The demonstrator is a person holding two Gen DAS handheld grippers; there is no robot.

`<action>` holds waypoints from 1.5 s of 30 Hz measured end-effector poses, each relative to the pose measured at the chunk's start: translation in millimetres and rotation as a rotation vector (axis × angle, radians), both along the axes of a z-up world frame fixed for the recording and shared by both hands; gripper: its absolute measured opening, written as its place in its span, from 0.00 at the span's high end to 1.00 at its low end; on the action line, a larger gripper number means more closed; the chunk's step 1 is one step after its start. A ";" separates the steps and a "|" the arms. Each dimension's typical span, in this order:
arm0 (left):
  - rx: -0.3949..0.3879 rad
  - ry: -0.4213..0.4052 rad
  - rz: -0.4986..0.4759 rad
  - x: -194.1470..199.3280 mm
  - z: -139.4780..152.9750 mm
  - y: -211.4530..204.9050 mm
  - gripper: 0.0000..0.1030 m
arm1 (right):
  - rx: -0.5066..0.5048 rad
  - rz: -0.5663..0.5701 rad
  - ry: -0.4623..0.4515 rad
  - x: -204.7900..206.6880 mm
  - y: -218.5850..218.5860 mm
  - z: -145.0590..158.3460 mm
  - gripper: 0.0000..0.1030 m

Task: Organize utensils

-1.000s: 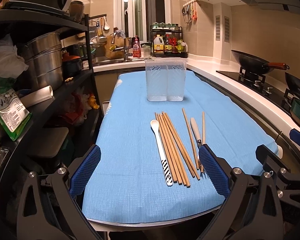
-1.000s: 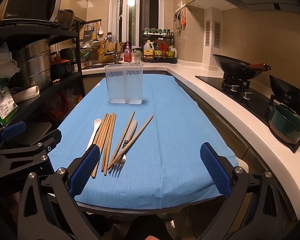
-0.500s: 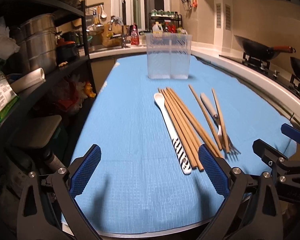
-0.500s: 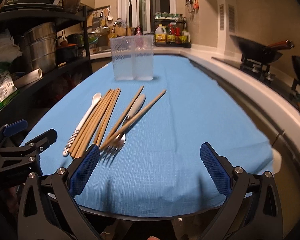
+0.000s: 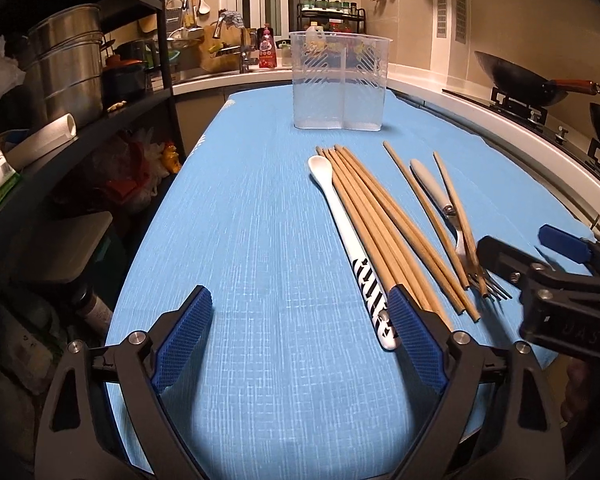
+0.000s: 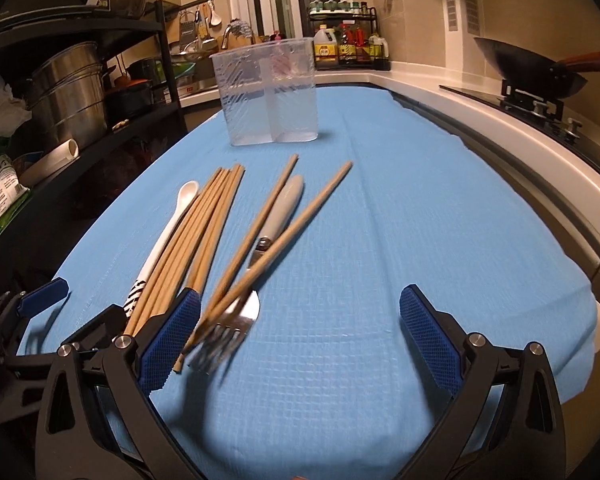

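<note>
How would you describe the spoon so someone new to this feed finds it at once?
Start at the clear two-compartment holder standing at the far end of the blue cloth. In front of it lies a row of utensils, and the spoon is the leftmost, right beside the bundle of wooden chopsticks. It is the only white piece, with black stripes on its handle end.

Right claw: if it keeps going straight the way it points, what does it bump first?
Probably the blue cloth. The open right claw points down at bare cloth; the fork lies just off its left finger.
</note>
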State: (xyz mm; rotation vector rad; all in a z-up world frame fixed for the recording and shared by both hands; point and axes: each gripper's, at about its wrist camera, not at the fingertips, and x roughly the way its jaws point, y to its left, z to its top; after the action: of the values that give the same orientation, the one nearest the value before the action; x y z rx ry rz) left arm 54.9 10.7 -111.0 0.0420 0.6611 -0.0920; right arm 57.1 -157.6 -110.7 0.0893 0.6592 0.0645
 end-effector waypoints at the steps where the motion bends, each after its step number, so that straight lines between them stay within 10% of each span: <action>1: 0.006 0.002 0.004 0.2 -0.2 0.7 0.16 | 0.005 0.008 0.009 2.3 2.6 -1.4 0.05; 5: 0.018 0.000 0.006 0.0 0.8 2.7 0.16 | 0.003 0.035 0.021 8.4 13.6 -4.1 0.17; 10: 0.013 0.016 0.005 2.3 -0.3 1.7 0.16 | 0.012 0.061 0.032 5.9 8.3 -3.5 0.63; 20: 0.021 0.014 -0.011 7.5 -0.5 -10.2 0.16 | 0.064 0.009 0.033 -10.0 -29.1 -1.5 0.88; 32: 0.018 0.001 0.004 7.7 -0.4 -8.2 0.41 | 0.034 -0.081 -0.010 -10.8 -63.9 5.1 0.93; 45: 0.020 -0.005 0.013 10.7 -1.0 -9.6 0.44 | -0.023 -0.092 -0.051 -15.0 -86.7 1.4 0.65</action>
State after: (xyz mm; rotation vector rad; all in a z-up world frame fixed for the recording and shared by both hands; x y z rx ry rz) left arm 65.5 1.1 -112.1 0.0568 0.6576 -0.0727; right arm 42.1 -244.3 -109.3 0.0955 0.6044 -0.0295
